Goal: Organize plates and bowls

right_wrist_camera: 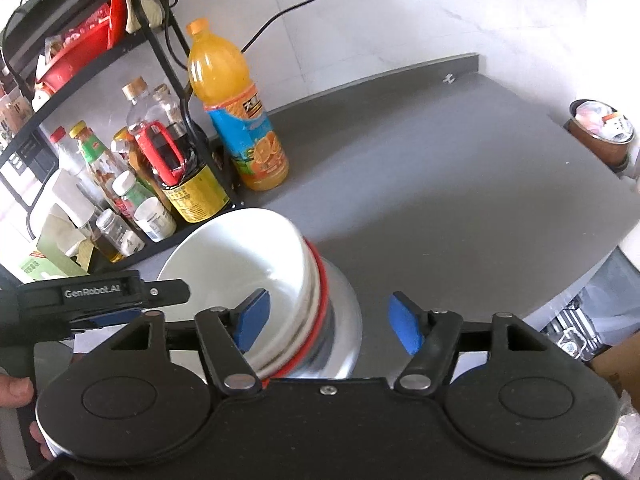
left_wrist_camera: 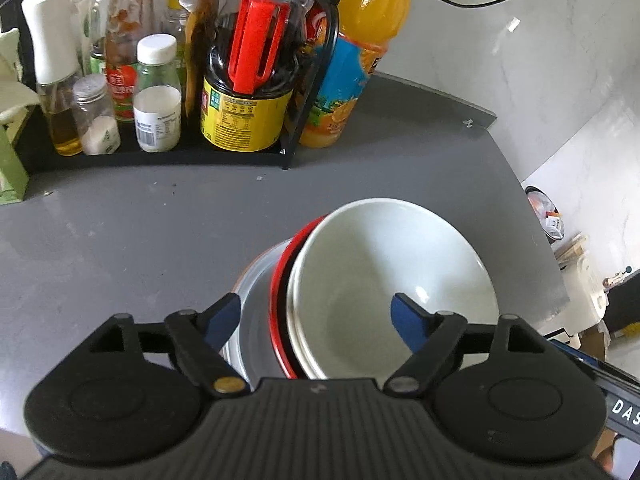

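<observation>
A: What is the biggest thing?

B: The grey table point(right_wrist_camera: 460, 200), with its curved edge on the right and a pale marble wall point(left_wrist_camera: 520, 60) behind it. Much bare surface lies right of the dishes.

A: And at the back?

B: A black wire rack point(right_wrist_camera: 152, 32) full of bottles; an orange juice bottle point(right_wrist_camera: 240, 120) stands just beside it.

A: Where are the dishes?

B: One stack on the table, near both grippers: a white ceramic bowl point(left_wrist_camera: 392, 280) sits tilted on top, a red-rimmed bowl point(left_wrist_camera: 280, 280) under it, a grey metal bowl point(right_wrist_camera: 340, 320) lowest.

A: The grippers?

B: The left hand-held gripper point(left_wrist_camera: 316, 320) has its jaws wide apart above the stack, holding nothing. The right hand-held gripper point(right_wrist_camera: 332, 320) is also wide apart, its blue pads on either side of the stack; I cannot tell if they touch.
</observation>
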Available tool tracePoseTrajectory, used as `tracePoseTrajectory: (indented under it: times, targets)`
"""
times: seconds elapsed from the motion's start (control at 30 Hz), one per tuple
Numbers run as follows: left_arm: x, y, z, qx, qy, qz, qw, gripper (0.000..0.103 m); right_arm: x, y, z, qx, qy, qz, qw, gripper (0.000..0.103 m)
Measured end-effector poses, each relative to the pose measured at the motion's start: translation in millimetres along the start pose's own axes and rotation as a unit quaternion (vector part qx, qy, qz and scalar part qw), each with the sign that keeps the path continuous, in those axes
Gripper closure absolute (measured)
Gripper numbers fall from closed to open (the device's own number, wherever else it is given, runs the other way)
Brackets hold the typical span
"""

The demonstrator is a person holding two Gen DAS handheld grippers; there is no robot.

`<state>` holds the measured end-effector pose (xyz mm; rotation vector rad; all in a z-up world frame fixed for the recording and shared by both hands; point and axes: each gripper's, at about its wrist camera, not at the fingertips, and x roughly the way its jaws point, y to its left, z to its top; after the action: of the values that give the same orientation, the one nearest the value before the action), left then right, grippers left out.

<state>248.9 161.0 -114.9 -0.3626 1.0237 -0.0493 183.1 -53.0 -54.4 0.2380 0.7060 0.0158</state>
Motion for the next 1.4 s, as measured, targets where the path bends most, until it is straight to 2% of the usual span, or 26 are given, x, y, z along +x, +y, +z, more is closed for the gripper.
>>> tracePoseTrajectory:
  times: [0.17,0.37,0.47,0.63,0.93,1.17,1.4]
  targets:
    - [-16.1,-13.2,-11.8,0.000,-0.019,0.009,0.9998,0.015,-22.8,-16.2,-4.8,-0.004,-0.027,-0.018,0.999,0.021]
    - [-44.8,-41.6,-40.3,0.004,-0.037,0.024,0.9990,0.013,-55.2,-42.4,-13.5,-0.008,-0.040,-0.013,0.999,0.007]
    - [-65.8,-54.4,-58.3,-0.002,-0.048,0.022,0.9986,0.009,-75.4,-52.1,-19.6,-0.014,-0.050,-0.008,0.999,0.001]
    - [-97.3,-74.4,-83.0,-0.004,-0.062,0.040,0.9973,0.006,-101.8,-63.7,-27.7,-0.026,-0.058,-0.009,0.998,0.001]
    - [-137.5,-89.0,-109.8,0.012,-0.079,0.037,0.9961,0.001,-136.4,-68.0,-37.0,-0.026,-0.069,-0.004,0.997,0.000]
    - [-159.8,-82.5,-125.0,0.043,-0.099,0.027,0.9938,0.001,-154.4,-57.5,-53.6,-0.032,-0.100,-0.021,0.994,0.000]
    - [-176.8,-60.8,-149.5,0.072,-0.108,0.020,0.9914,0.001,-163.9,-32.6,-80.3,-0.018,-0.093,-0.027,0.995,0.000]
